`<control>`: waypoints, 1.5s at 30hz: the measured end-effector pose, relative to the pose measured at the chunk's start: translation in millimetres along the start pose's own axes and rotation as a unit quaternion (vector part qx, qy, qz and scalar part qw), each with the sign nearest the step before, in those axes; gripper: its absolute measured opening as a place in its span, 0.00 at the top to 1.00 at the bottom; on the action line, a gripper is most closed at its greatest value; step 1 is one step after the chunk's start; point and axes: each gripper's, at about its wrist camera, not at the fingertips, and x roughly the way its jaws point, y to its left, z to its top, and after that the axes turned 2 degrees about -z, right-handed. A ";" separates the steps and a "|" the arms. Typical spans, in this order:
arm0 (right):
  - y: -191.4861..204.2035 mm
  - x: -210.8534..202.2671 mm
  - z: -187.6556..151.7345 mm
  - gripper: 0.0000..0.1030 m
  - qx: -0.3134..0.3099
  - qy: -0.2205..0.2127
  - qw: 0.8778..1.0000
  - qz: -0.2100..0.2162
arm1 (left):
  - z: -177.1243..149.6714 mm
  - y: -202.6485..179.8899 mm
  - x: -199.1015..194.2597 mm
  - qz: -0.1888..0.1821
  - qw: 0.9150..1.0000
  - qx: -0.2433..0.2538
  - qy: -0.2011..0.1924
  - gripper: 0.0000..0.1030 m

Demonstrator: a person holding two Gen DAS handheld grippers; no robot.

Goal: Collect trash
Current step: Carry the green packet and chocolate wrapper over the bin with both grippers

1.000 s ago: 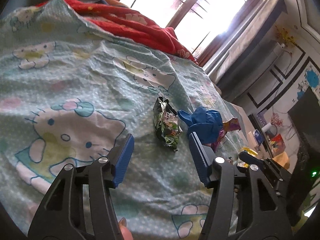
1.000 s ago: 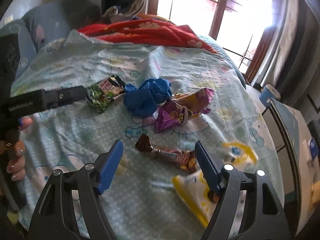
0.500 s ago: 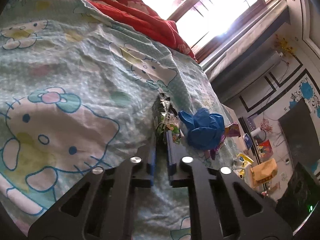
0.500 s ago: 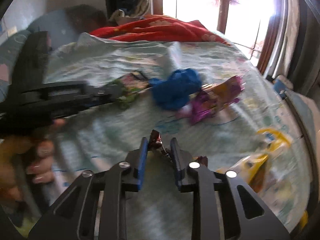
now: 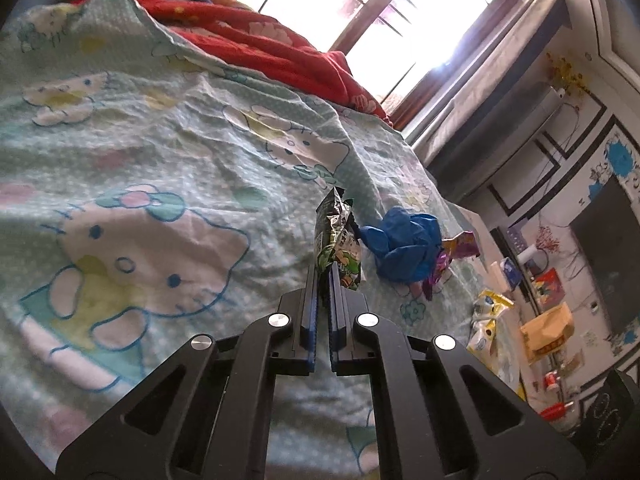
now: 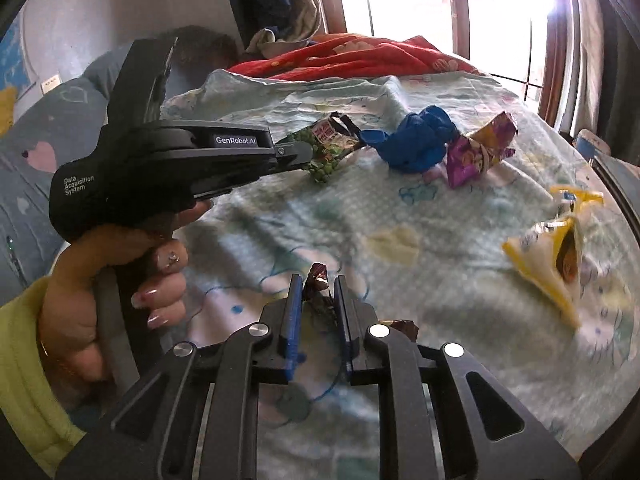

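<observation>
On the cartoon bedsheet (image 5: 168,168), left tongs (image 5: 325,270) pinch a crumpled green wrapper (image 5: 338,240), right tongs (image 6: 318,292) clamp a brown wrapper (image 6: 318,284)

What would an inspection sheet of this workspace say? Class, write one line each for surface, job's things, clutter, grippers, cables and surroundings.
Surface: bed sheet, cartoon print, wrinkled.
Job's things: green wrapper, brown wrapper, purple wrapper, yellow wrappers.
Clutter: blue glove; red blanket.
Grippers: left gripper shut on green wrapper; right gripper shut on brown wrapper.
Cables: nothing seen.
Surroundings: window.
</observation>
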 end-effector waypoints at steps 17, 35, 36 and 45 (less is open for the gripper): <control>-3.9 -48.6 -6.1 0.87 0.038 -0.044 0.998 0.010 | 10.7 -24.8 -80.7 0.065 0.992 0.057 -0.088 0.99; -42.2 -114.3 -12.8 0.87 0.103 -0.096 0.989 -0.032 | -8.1 -90.7 -101.5 -0.014 0.988 0.126 -0.088 0.99; -44.6 -117.4 -14.3 0.87 0.106 -0.098 0.989 -0.034 | -10.2 -94.6 -101.3 -0.020 0.988 0.129 -0.086 0.99; -76.7 -146.7 -31.0 0.87 0.136 -0.109 0.983 -0.065 | -33.1 -126.5 -93.2 -0.057 0.983 0.163 -0.058 0.99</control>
